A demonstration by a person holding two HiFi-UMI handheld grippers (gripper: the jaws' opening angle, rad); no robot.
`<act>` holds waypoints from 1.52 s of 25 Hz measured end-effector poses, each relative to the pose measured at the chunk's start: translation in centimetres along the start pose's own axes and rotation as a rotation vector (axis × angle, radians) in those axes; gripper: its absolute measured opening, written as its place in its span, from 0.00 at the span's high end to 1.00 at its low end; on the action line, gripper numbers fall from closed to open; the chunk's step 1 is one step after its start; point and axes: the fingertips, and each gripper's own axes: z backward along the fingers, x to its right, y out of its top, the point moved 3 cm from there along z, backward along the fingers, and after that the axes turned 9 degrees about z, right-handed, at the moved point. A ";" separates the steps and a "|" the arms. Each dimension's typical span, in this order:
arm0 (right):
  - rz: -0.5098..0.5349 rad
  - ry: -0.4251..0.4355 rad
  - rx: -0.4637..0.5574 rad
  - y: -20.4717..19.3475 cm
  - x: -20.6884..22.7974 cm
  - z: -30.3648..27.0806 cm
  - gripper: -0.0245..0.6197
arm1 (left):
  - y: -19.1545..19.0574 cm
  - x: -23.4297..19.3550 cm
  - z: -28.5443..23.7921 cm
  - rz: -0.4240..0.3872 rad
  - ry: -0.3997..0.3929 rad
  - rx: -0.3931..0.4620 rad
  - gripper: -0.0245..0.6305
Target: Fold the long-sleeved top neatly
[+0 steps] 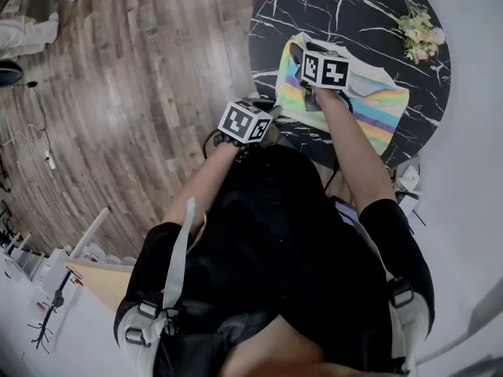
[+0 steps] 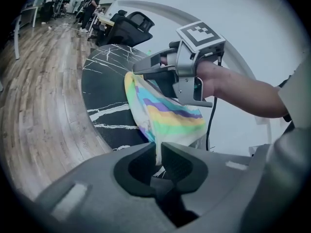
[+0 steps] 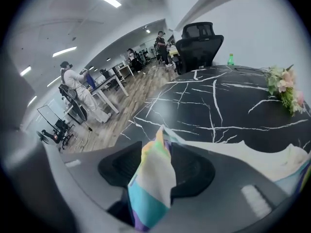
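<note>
The long-sleeved top (image 1: 369,104), white with rainbow stripes, lies on the round black marble table (image 1: 330,6). My left gripper (image 2: 158,157) is at the table's near edge, shut on a thin edge of the top (image 2: 165,113), which rises from the table to the jaws. My right gripper (image 3: 155,164) is over the top's left part with a bunched striped fold (image 3: 153,188) between its jaws, touching both pads. In the left gripper view the right gripper (image 2: 141,69) hovers just above the cloth. In the head view the marker cubes hide the tips of the left gripper (image 1: 271,124) and the right gripper (image 1: 308,57).
A small bunch of flowers (image 1: 420,34) lies at the table's far right edge. A green bottle (image 3: 230,59) and a black office chair (image 3: 199,45) stand beyond the table. Wooden floor (image 1: 141,69) spreads to the left. People stand at desks in the background.
</note>
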 end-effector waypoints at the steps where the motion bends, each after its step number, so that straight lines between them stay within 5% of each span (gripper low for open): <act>1: 0.001 -0.009 -0.010 0.0 -0.1 -0.4 0.65 | 0.0 -0.1 0.1 0.003 -0.006 0.000 0.89; 10: 0.094 -0.165 -0.095 -0.1 -1.5 -3.0 0.54 | 0.0 -0.9 0.3 0.020 -0.029 0.012 0.89; 16: 0.159 -0.236 -0.072 -0.3 -1.7 -3.2 0.60 | -0.2 -1.5 0.3 0.031 -0.039 0.015 0.90; 20: 0.149 -0.245 -0.077 -0.3 -1.0 -2.9 0.74 | 0.1 -1.6 0.6 0.028 -0.035 0.027 0.90; 27: 0.083 -0.133 -0.062 0.1 -0.8 -1.6 0.84 | 1.1 0.5 2.4 -0.016 -0.031 0.047 0.91; 38: -0.040 0.140 0.157 1.0 2.4 6.0 0.85 | 2.2 8.9 2.3 -0.069 -0.082 0.085 0.91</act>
